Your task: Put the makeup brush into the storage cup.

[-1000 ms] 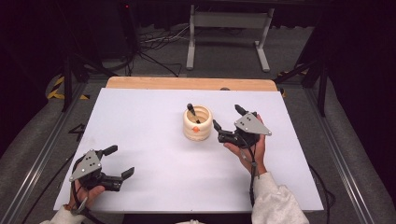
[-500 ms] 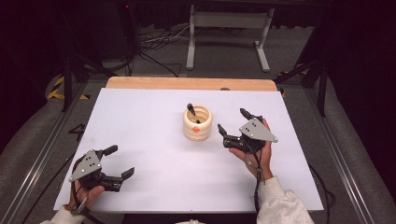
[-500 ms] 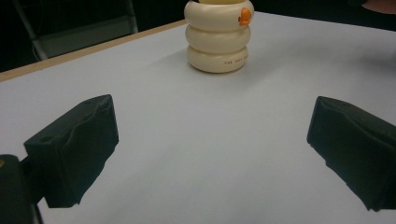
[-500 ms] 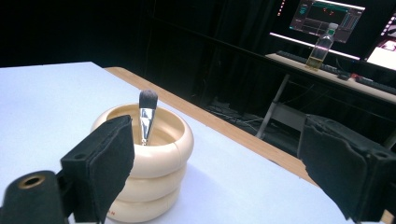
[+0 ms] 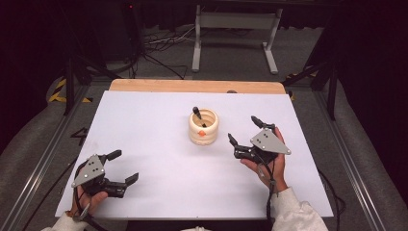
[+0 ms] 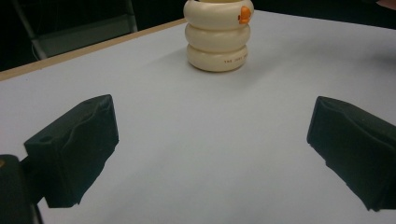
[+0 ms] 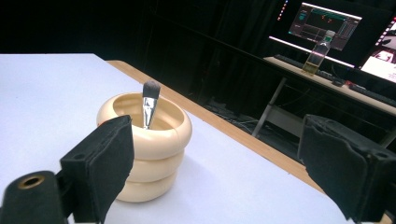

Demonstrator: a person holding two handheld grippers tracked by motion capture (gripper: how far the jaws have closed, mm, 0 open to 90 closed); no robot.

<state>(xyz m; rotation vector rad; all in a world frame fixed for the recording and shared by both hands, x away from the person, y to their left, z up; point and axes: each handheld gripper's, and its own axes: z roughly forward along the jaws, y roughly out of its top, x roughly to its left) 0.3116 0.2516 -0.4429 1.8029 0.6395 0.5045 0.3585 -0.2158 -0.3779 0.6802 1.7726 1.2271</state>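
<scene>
A cream holder [image 5: 203,129] made of three stacked rings stands near the middle of the white table [image 5: 159,130]. A brush [image 5: 197,113] with a dark tip leans inside it. My right gripper [image 5: 243,129] is open just to the right of the holder, a short gap away, with nothing between its jaws. In the right gripper view the holder [image 7: 150,154] and brush [image 7: 149,103] sit close behind the left jaw. My left gripper [image 5: 124,166] rests open at the front left of the table, far from the holder [image 6: 218,35].
A wooden strip [image 5: 197,86] runs along the table's far edge. Beyond it stand a metal frame [image 5: 234,36] and floor cables [image 5: 159,45]. Aluminium rails flank the table. A desk with monitors [image 7: 327,21] and a bottle [image 7: 317,53] lies farther off.
My right gripper has drawn back a little from the holder, to the right and toward the front edge, still open. The left gripper has not moved.
</scene>
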